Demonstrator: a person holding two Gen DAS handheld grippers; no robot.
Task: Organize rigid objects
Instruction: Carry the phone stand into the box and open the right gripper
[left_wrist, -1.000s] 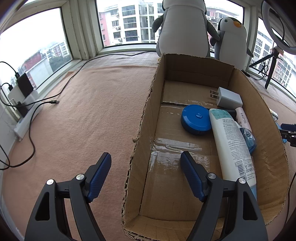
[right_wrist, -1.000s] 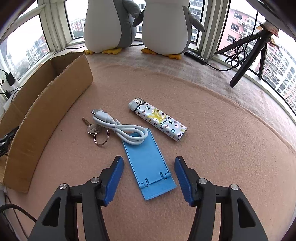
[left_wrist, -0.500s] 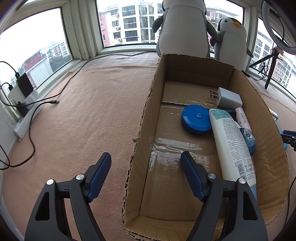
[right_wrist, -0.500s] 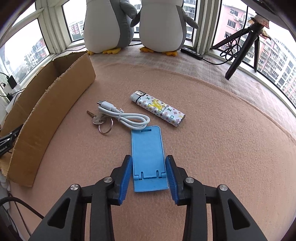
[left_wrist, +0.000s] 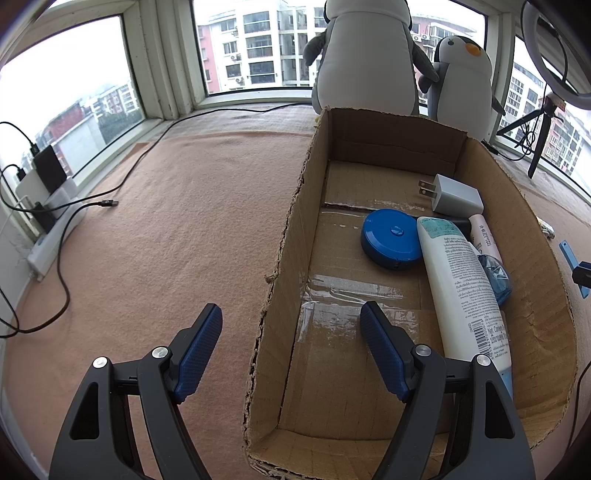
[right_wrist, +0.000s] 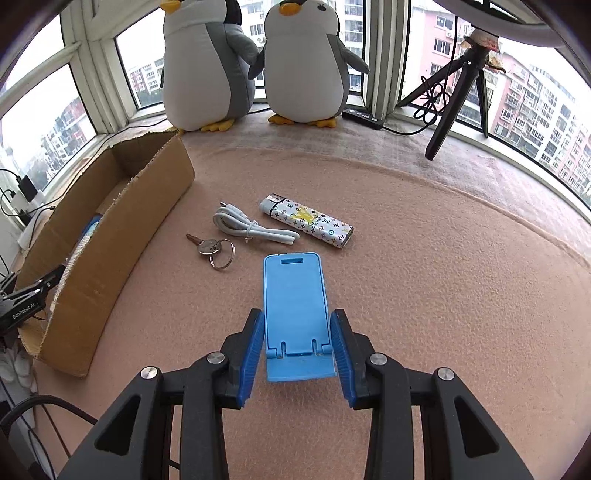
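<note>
The right gripper (right_wrist: 297, 347) has closed in from a wide-open stance a second ago, and its blue pads now press both long edges of the blue phone stand (right_wrist: 295, 302) at the lower centre of the right wrist view. The stand appears lifted off the pink felt surface (right_wrist: 443, 295), its far end tilted upward (a faint shadow beneath it suggests clearance, though I cannot be sure it is fully free). It has also pulled away from the white cable (right_wrist: 251, 229), which it overlapped earlier.

The left gripper (left_wrist: 291, 350) has not moved: it hangs wide open and empty, straddling the near left wall of the cardboard box (left_wrist: 288, 240) in the lower part of its frame. Inside the box lie a white tube (left_wrist: 461, 280), a blue round case (left_wrist: 391, 238) and a white charger (left_wrist: 454, 194).

So the grasp looks secured, and the stand seems ready to travel to the box at the left edge of the right view. The lighter (right_wrist: 306, 221), keys (right_wrist: 212, 249) and cable remain outside.
</note>
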